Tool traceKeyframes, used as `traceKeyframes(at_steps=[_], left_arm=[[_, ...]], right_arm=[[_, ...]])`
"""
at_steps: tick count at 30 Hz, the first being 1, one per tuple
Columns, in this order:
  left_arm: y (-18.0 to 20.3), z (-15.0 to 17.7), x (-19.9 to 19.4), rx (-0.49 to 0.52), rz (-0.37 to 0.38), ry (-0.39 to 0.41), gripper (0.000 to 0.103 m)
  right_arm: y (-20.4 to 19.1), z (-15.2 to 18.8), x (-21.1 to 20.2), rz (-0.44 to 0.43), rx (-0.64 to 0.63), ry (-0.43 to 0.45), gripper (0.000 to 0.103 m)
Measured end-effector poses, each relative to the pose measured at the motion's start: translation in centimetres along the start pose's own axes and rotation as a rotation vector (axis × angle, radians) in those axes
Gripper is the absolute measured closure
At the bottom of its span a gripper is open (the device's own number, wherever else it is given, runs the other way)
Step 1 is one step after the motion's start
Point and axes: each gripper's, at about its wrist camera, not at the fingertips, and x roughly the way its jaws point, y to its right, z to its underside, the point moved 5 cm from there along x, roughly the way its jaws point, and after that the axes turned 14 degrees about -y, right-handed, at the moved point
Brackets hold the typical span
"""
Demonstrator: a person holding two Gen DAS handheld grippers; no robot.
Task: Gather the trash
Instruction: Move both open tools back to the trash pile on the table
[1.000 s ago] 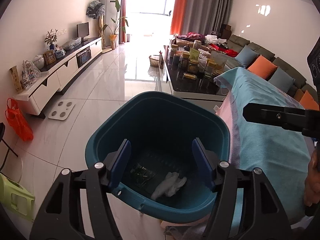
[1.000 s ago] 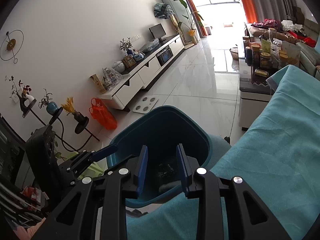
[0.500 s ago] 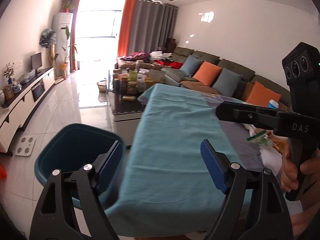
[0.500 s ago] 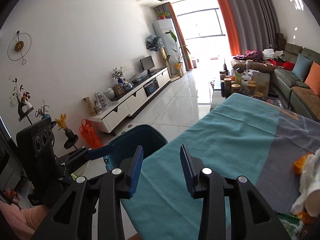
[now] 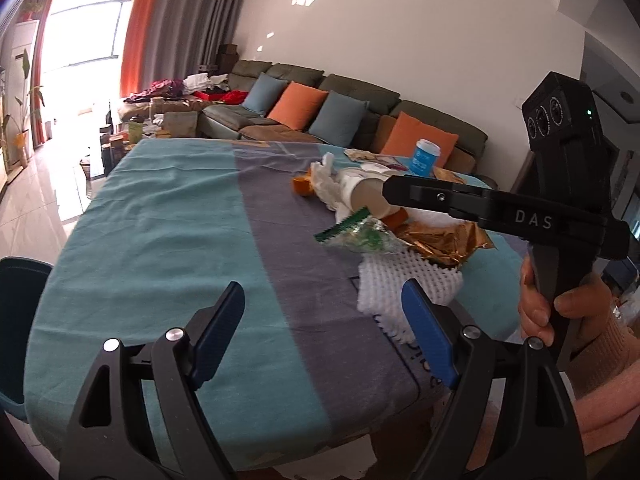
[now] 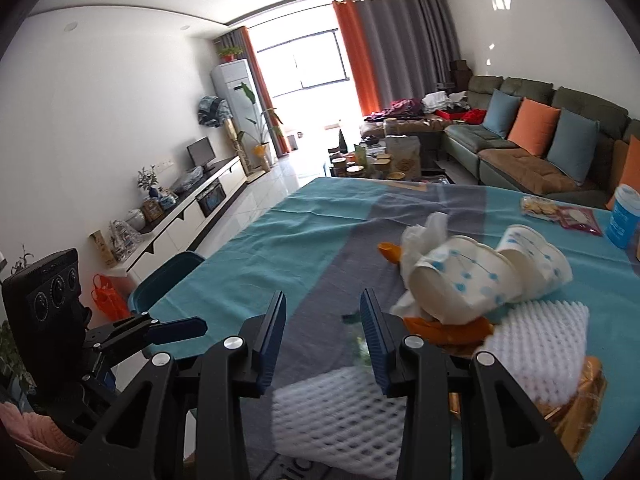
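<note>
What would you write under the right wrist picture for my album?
Right gripper, empty, hovering over the tablecloth near crushed paper cups and foam netting.

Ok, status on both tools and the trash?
Left tool open, empty. Right tool part open, empty. Trash pile on the tablecloth, untouched; bin at table edge. Nothing in the way.

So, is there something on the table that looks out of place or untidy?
Yes. A pile of rubbish lies on the table cloth: crushed paper cups on their sides, crumpled tissue, orange peel, white foam netting and a gold foil wrapper. It lies loose, not in the blue bin beside the table.
</note>
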Motion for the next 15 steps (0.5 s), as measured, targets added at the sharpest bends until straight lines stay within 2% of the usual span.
traceKeyframes(at_steps=[7, 12, 15], left_arm=[[2.8, -0.3, 4.2, 0.037, 0.063, -0.083, 0.025], [3.2, -0.4, 5.7, 0.019, 0.097, -0.125, 0.026], [3.2, -0.2, 6.4, 0.012, 0.118, -0.149, 0.032]], right_arm=[[3.1, 1.4, -0.2, 0.017, 0.053, -0.005, 0.067], [3.0, 1.7, 0.1, 0.008, 0.049, -0.009, 0.067], [3.0, 1.9, 0.2, 0.000, 0.055, -0.010, 0.067]])
